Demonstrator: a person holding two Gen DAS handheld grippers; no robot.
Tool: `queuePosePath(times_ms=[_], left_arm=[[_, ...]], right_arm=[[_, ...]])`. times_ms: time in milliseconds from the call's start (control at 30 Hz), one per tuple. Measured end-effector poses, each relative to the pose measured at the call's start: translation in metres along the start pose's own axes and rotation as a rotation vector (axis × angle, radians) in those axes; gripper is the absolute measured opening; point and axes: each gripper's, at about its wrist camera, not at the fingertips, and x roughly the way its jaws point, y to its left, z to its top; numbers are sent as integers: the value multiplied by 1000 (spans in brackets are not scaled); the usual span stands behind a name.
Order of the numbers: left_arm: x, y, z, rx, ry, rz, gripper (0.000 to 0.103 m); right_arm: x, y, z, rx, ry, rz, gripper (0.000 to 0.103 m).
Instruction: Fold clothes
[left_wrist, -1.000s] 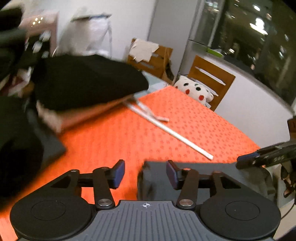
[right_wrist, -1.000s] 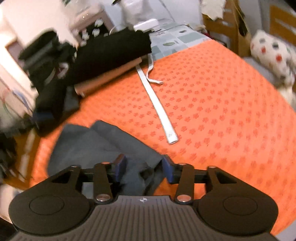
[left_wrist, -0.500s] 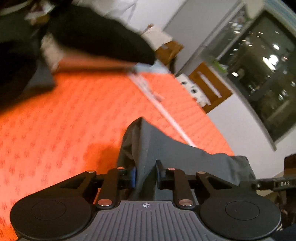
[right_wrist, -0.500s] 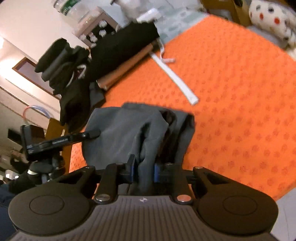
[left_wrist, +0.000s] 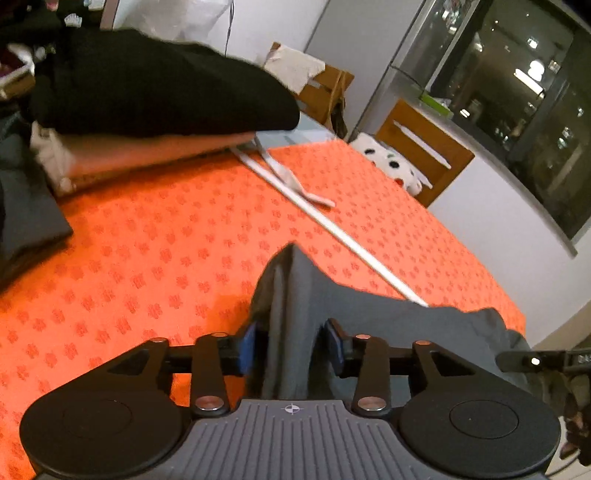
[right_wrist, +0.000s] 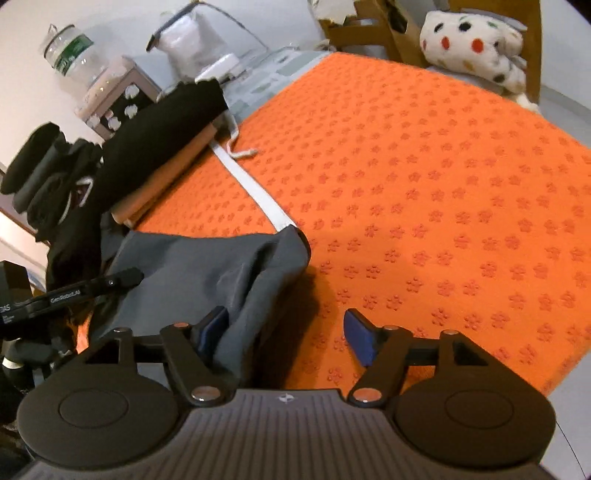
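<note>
Left wrist: left gripper (left_wrist: 291, 347) part-closed around soft, limp garment (left_wrist: 369, 321); right gripper (right_wrist: 284, 336) wide; grasp hems

— What can't you make out from your side?

— My left hand-held gripper (left_wrist: 291, 345) has the grey garment (left_wrist: 369, 325) bunched between its pads, so I can't tell whether they pinch it. Toward four o'clock the cloth runs off behind the housing.

— And the stack at ten o'clock?

— The black folded clothes (right_wrist: 159, 136) cover most of the tan piece (right_wrist: 166, 184) beneath. The white strap (right_wrist: 258, 195) disappears under both the stack and the grey garment.
</note>
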Motion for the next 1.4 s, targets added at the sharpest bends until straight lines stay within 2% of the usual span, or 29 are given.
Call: queuePosePath(times_ms=[133, 233, 367, 433, 500, 600, 767, 833, 900, 1000, 1067, 1233, 1400], left_arm=[[-35, -15, 6, 54, -89, -44, 45], [-49, -30, 3, 103, -100, -76, 45], [-46, -48, -12, 181, -52, -102, 45], [-41, -53, -19, 202, -15, -110, 45], [-34, -54, -30, 213, 25, -118, 46], [-20, -48, -45, 231, 61, -116, 46], [-15, -46, -48, 224, 66, -108, 46], [-22, -50, -45, 230, 51, -102, 55], [-32, -51, -44, 220, 23, -108, 60], [-43, -50, -42, 186, 2, -104, 60], [-47, -48, -42, 167, -9, -89, 62], [-65, -40, -41, 109, -43, -32, 68], [-88, -33, -42, 37, -77, 26, 76]], right_arm=[[-39, 31, -4, -154, -43, -43, 72], [-63, 57, -10, -317, -63, -41, 69], [-64, 82, -19, -482, -90, 0, 66], [-59, 85, -20, -514, -86, 15, 62], [-47, 83, -24, -541, -63, 29, 55], [-18, 77, -35, -594, -3, -16, 54], [-8, 61, -45, -544, -25, 8, 59], [-15, 68, -41, -545, -26, -2, 59], [-26, 78, -37, -575, -61, -6, 59], [-37, 89, -28, -598, -131, -3, 59], [-35, 93, -25, -614, -144, -7, 59], [4, 78, -31, -612, -13, -41, 61], [-10, 75, -14, -601, -2, 13, 66]])
